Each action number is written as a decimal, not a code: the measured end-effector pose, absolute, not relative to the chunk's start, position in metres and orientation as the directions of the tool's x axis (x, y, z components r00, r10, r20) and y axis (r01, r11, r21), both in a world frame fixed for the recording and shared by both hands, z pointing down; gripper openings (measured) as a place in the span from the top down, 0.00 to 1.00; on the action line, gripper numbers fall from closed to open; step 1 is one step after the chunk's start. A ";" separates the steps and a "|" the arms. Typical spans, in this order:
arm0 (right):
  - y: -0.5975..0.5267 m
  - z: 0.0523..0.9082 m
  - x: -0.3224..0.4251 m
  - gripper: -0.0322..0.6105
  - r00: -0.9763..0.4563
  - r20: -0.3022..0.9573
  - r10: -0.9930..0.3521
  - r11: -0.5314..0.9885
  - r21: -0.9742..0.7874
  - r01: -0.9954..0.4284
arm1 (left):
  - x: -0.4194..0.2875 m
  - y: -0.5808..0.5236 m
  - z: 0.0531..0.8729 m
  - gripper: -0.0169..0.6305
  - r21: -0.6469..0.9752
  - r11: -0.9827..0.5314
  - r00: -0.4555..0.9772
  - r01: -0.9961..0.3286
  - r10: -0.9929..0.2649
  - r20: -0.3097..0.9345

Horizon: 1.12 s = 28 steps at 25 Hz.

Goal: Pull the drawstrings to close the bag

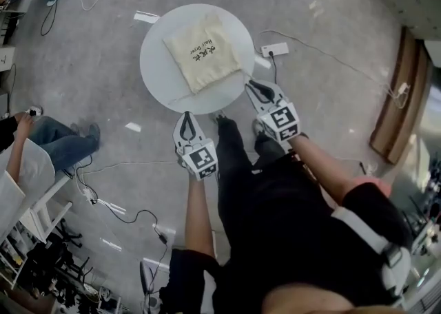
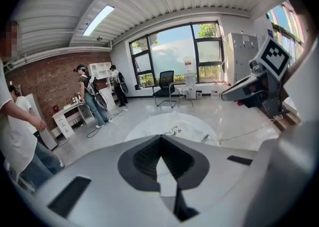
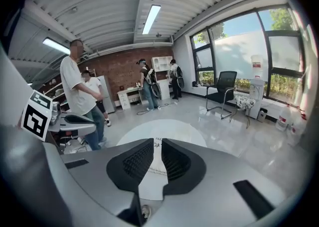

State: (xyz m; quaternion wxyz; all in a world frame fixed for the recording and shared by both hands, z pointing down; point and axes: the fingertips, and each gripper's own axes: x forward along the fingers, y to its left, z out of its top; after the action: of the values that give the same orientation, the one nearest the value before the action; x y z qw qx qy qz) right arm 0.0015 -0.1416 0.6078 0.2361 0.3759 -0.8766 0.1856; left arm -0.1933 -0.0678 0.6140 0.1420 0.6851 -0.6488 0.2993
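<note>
Bag [image 1: 203,51] lies flat on table [image 1: 155,65], just beyond right hand-held gripper [image 1: 252,85]

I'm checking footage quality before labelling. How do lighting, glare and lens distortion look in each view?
Head view: even light, the cream bag on the round white table sharp, the frame's edges bent. Left gripper view: strong fisheye, bright windows partly washed out. Right gripper view: same bending, a ceiling light glares, the glossy floor mirrors window light.
</note>
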 end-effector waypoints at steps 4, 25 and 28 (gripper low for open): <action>-0.144 0.643 0.004 0.88 -0.572 0.620 -0.537 0.645 -0.136 -0.752 | -0.196 -0.069 0.654 0.99 -0.188 -0.182 0.018 -0.965 -0.763 0.647; -0.151 0.770 0.016 0.74 -0.423 0.838 -0.346 0.651 -0.111 -0.751 | -0.234 -0.076 0.806 0.83 -0.269 -0.540 -0.005 -0.798 -0.440 0.898; -0.156 0.782 0.015 0.72 -0.405 0.854 -0.326 0.649 -0.110 -0.753 | -0.238 -0.075 0.820 0.84 -0.260 -0.579 -0.010 -0.773 -0.398 0.917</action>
State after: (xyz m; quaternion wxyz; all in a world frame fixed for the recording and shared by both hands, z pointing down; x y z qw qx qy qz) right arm 0.0155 -0.1557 0.7823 0.4288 0.3370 -0.8003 0.2491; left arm -0.2384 -0.0748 0.8198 0.1651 0.6838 -0.4281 0.5674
